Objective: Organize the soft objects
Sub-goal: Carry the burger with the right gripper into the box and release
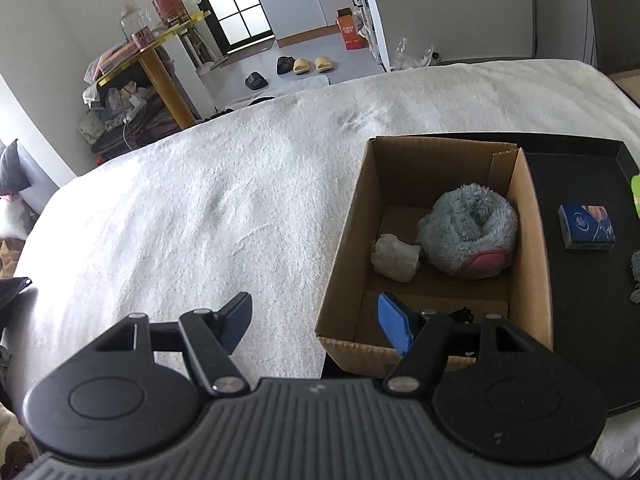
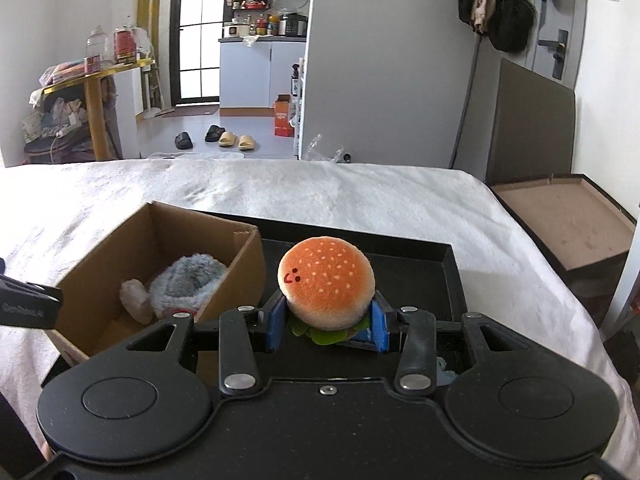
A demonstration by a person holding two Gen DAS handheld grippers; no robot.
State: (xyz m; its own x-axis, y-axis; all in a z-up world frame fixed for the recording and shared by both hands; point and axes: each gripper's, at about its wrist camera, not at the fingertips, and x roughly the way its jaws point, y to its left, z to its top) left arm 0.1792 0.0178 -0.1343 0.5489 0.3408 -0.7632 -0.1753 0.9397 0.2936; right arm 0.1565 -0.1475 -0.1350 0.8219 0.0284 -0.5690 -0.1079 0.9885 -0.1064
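The right gripper point(image 2: 328, 326) is clamped on a plush orange hamburger toy with a sesame bun and green felt lettuce point(image 2: 327, 286), held over the black tray point(image 2: 440, 276) just beside the open brown cardboard box point(image 2: 244, 256). It looks light and squashy; the blue pads point(image 2: 379, 326) pinch its lower half, a sensible hold. Round, it has no real long axis; the bun dome tilts up and away. The left gripper point(image 1: 316, 322) hangs spread and empty at the box's near edge.
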